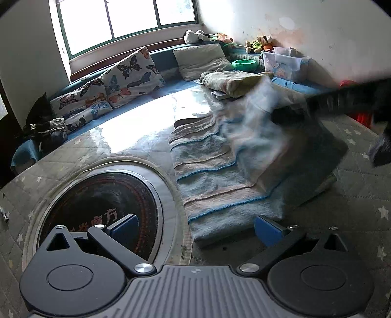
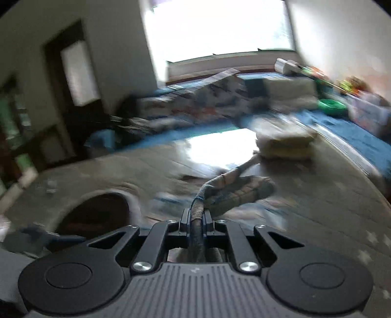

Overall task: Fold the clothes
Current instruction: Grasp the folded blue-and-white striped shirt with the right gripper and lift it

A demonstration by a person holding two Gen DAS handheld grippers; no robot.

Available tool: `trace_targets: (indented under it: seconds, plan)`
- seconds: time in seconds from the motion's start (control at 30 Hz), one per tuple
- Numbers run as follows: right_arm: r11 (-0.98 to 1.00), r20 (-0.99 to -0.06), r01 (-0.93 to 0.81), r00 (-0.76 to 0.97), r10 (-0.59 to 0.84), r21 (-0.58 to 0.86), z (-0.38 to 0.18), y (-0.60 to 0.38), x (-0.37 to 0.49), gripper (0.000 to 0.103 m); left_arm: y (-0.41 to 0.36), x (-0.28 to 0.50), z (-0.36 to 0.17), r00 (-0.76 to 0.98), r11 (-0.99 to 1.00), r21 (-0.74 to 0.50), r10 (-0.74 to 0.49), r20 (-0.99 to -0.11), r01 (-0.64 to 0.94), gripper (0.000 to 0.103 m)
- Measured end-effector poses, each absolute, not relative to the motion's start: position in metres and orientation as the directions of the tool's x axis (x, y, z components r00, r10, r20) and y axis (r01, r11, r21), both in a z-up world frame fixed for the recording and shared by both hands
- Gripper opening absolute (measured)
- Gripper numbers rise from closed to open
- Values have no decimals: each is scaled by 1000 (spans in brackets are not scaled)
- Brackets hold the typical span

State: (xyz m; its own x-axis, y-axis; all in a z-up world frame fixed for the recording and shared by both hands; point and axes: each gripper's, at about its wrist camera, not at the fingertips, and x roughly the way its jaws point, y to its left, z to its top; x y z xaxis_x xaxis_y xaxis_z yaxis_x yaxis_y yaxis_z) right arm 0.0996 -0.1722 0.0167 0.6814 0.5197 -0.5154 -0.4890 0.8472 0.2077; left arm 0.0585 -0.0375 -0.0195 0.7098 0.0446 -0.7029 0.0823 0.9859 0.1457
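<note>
1. The table (image 1: 102, 156), covered in grey quilted cloth with pale stars, fills the lower half of the left wrist view; its far part reflects the window (image 1: 127, 22) at the top of the frame
2. A round dark heater plate (image 1: 97, 210) with red markings is set into the table at lower left of the left wrist view
3. The striped garment (image 1: 215, 176), pale blue, pink and grey with blue-edged tiers, lies on the table in the centre of that view; its upper right part is lifted and blurred, folded over toward the rest
4. Butterfly cushions (image 1: 110, 85) line the blue bench at upper left, a plain pillow (image 1: 200, 60) sits at upper centre, and a folded beige pile (image 1: 232, 82) rests just beyond the garment
5. A clear storage box (image 1: 283, 62) and a green bowl (image 1: 244, 64) stand at upper right
6. The left gripper (image 1: 195, 228), at the bottom of its view, has its jaws wide apart and holds nothing, the garment's near edge lying between and just ahead of its blue fingers (image 1: 124, 226)
7. The right gripper (image 2: 197, 216), at bottom centre of its blurred view, has its jaws closed narrowly on a bunched edge of the garment, which trails up and right from them
</note>
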Motion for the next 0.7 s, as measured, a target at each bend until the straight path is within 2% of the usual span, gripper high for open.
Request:
trace_targets:
  seconds: [0.07,0.13,0.17,0.3,0.5,0.7]
  plan:
    - [792,-481,-575,645,594,207,31,-156,89,9,-36,55,-19,713,987,140,39,-700,83,103]
    - [751,-450,-632,624,639,191,40,-144,79,22,-35,52,-16,717,987,141,41,-695,81,103]
    - [747,-437,-639,627,645,184,43,-143,76,33,-33,51,-15,720,987,141,42,-693,78,103]
    - [774,-433,-608,657,616,178,42,-151,75,34,-27,51,-13,723,988,139,52,-689,61,103]
    - [881,-543,-452,710,450,139,10,-185,102,34,-18,56,-6,738,993,110,42,-674,44,102]
    - [918,-623,-375,690,368,127,-22,-197,136,35,-1,71,3,744,998,65,25,-668,25,99]
